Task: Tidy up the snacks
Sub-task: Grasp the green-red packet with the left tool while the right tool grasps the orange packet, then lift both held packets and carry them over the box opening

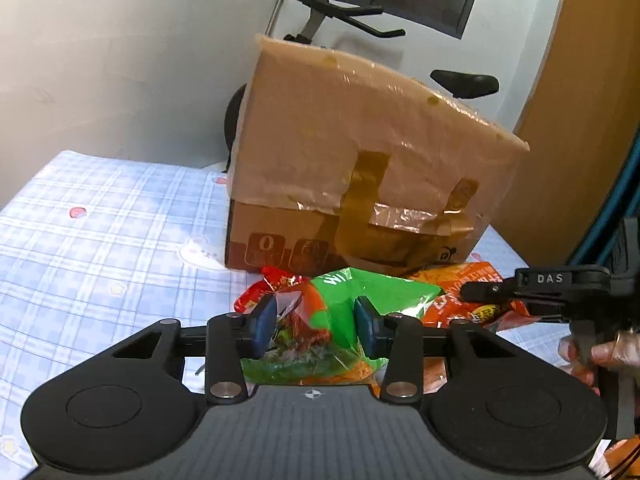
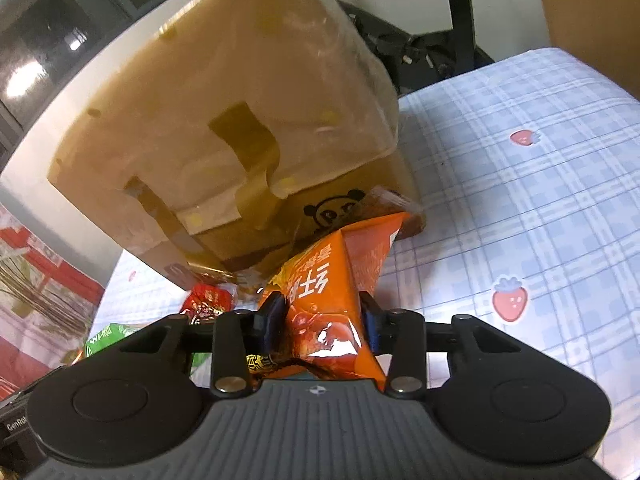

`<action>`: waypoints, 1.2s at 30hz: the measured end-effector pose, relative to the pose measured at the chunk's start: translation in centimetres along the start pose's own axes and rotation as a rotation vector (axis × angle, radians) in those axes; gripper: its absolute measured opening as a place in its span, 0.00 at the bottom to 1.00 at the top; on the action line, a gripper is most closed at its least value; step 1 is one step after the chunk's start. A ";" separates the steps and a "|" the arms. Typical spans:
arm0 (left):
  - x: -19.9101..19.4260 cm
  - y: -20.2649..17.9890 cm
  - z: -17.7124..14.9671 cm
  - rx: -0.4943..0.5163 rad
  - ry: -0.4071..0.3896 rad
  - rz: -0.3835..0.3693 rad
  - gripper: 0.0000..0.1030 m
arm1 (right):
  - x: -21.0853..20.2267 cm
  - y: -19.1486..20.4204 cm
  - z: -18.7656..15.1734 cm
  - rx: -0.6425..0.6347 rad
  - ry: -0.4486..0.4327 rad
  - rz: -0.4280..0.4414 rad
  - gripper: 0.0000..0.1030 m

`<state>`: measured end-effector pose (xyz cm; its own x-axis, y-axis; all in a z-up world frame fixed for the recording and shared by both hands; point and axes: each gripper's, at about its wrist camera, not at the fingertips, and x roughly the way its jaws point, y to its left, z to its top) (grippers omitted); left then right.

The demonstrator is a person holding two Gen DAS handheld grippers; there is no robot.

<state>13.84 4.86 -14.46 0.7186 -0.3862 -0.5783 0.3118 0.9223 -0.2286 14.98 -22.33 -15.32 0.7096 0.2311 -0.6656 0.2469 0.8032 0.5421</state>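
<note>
In the left wrist view my left gripper [image 1: 316,326] is shut on a green snack bag [image 1: 380,292], its blue pads pressing the crumpled sides. A red packet [image 1: 276,280] lies just behind the left pad. To the right lies an orange snack bag [image 1: 452,300], and the other gripper's black frame [image 1: 560,284] reaches over it. In the right wrist view my right gripper [image 2: 322,320] is shut on that orange snack bag [image 2: 332,264], which stands up between the pads. The red packet [image 2: 208,300] and green bag [image 2: 108,338] sit to its left.
A taped cardboard box [image 1: 320,140] with raised flaps stands right behind the snacks on a blue checked bedsheet [image 1: 100,220]. An exercise bike [image 1: 464,80] stands behind the box. A hand [image 1: 616,352] holds the right gripper's handle. Bare sheet [image 2: 520,160] stretches to the right.
</note>
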 end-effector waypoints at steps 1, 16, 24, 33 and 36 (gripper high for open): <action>-0.1 -0.1 0.0 0.006 0.000 0.004 0.43 | -0.3 0.0 -0.1 0.001 -0.008 0.000 0.40; 2.9 -1.8 -1.4 0.186 0.111 0.101 0.78 | -1.2 -0.7 -0.6 0.014 -0.011 -0.001 0.39; 4.4 -0.2 -1.9 0.116 0.174 0.101 0.87 | -0.9 -0.7 -0.6 0.006 -0.008 0.005 0.39; 4.4 0.2 -1.6 0.075 0.124 0.059 0.58 | -0.5 -0.7 -0.6 0.007 -0.004 0.004 0.39; 3.9 0.4 -1.4 0.055 0.108 0.052 0.53 | -0.7 -0.7 -0.5 0.005 -0.010 0.008 0.39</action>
<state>15.91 3.80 -17.89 0.6644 -0.3311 -0.6700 0.3113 0.9376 -0.1547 13.98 -22.72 -15.49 0.7185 0.2321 -0.6556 0.2440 0.7987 0.5501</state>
